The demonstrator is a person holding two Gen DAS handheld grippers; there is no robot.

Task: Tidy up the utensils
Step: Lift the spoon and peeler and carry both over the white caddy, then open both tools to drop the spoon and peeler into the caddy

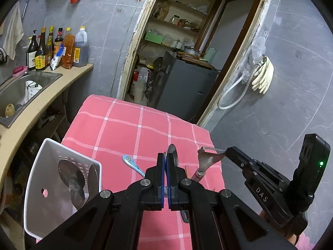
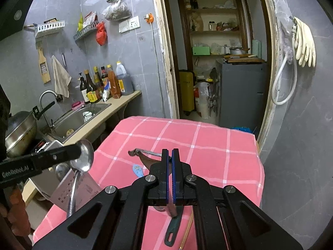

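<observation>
1. Left gripper [image 1: 166,179] fingers are clenched on a steel spoon [image 1: 172,155], frame centre; thin grip, so it could twist.
2. Right gripper [image 2: 171,177] fingers clamp a peeler [image 2: 145,156]; it may slip free.
3. White caddy [image 1: 39,166] sits lower left at the desk [image 1: 129,129] edge, easy to knock off.

— What is seen of the utensils?
— A steel spoon [image 2: 83,156] is held raised above the white basket [image 1: 37,166], where other spoons [image 1: 75,179] are stood. A serrated peeler [image 2: 148,156] is lifted; a blue patterned spoon [image 1: 131,162] is left flat on the checked cloth.
</observation>
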